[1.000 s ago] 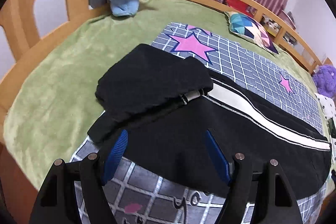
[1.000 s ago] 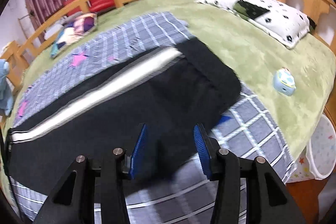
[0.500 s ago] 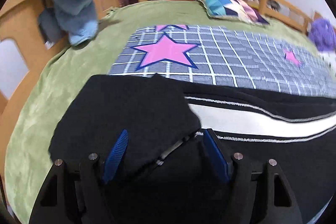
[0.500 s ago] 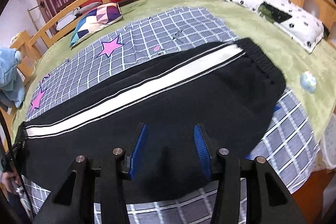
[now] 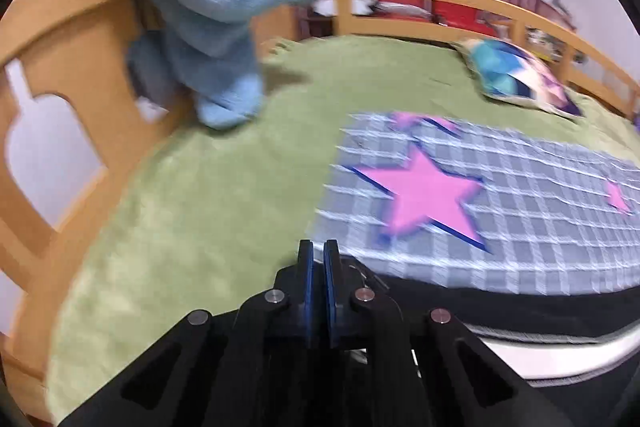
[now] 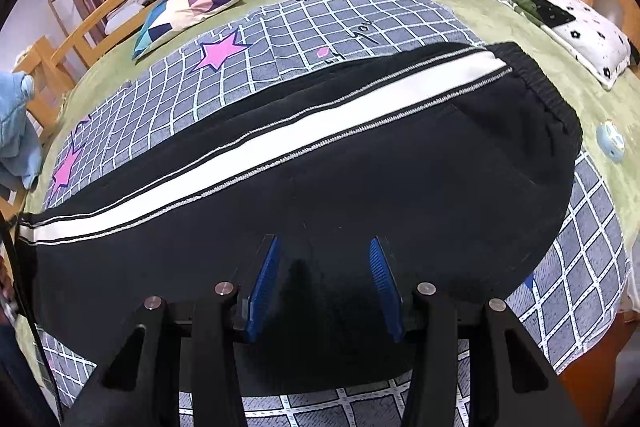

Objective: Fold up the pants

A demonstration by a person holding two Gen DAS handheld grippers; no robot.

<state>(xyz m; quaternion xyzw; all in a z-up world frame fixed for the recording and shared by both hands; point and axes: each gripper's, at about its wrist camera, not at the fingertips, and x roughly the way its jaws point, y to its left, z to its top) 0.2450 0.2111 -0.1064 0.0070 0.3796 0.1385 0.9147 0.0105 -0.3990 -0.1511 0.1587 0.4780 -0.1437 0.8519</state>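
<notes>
Now unfolded since the earlier frame: pants (image 6: 360,163) flat on bed (image 6: 492,15), long axis lower left to upper right, waistband upper right. Left claw (image 5: 319,263) closed, empty; right claw (image 6: 324,263) open.

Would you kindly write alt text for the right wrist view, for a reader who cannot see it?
Black pants with a white side stripe lie flat across a grey checked blanket on a green-covered bed. The right gripper hovers over the near edge, blue pads apart, nothing between them.
</notes>
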